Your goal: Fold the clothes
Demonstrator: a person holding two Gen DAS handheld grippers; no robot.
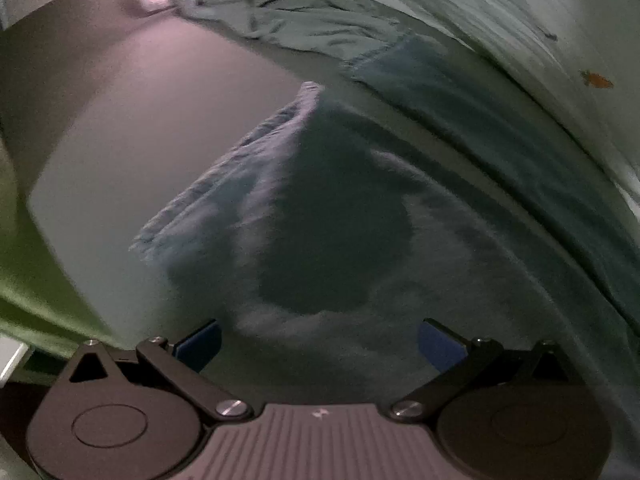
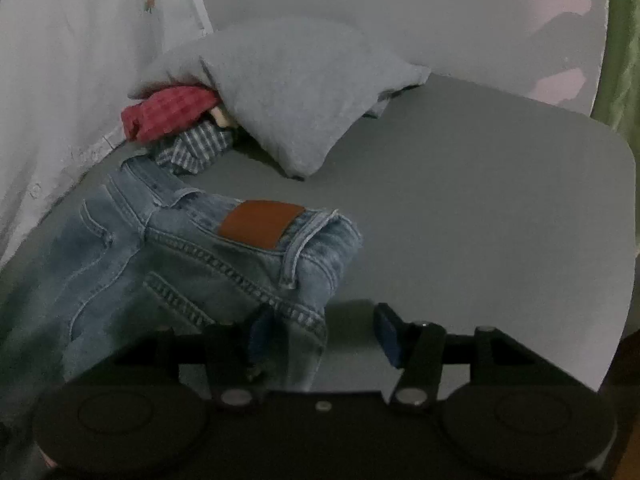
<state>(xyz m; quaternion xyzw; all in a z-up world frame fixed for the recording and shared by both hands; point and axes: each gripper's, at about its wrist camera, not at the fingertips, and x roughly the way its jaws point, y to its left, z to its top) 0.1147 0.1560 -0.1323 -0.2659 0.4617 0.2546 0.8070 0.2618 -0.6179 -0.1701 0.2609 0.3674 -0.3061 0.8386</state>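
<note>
- Grey, smooth and dimly lit, the table (image 2: 480,208) had rounded corners, with white cloth (image 2: 80,60) hanging along its far left edge in my right wrist view.
- On it lay the blue jeans (image 2: 168,248), back side up, waistband toward the middle of the table and bunched at the right end; the legs ran off toward my left camera, where the denim (image 1: 320,240) filled most of the picture, blurred.
- I judged the denim heavy, fairly stiff and not slippery; it would hold a crease but drag on the table. The doubled waistband or a leg hem looked the surest place to pinch.
- A brown leather patch (image 2: 262,224) sat on the waistband; I could read no writing on it, and saw no other lettering.
- My right gripper (image 2: 320,332) hovered low over the waistband corner, jaws apart at a middling width, holding nothing that I could see.
- My left gripper (image 1: 320,340) was just above a leg, jaws spread wide and empty.
- Beyond the jeans sat a checked shirt (image 2: 192,148), a red checked cloth (image 2: 168,114) and a grey garment (image 2: 288,100) heaped over them.
</note>
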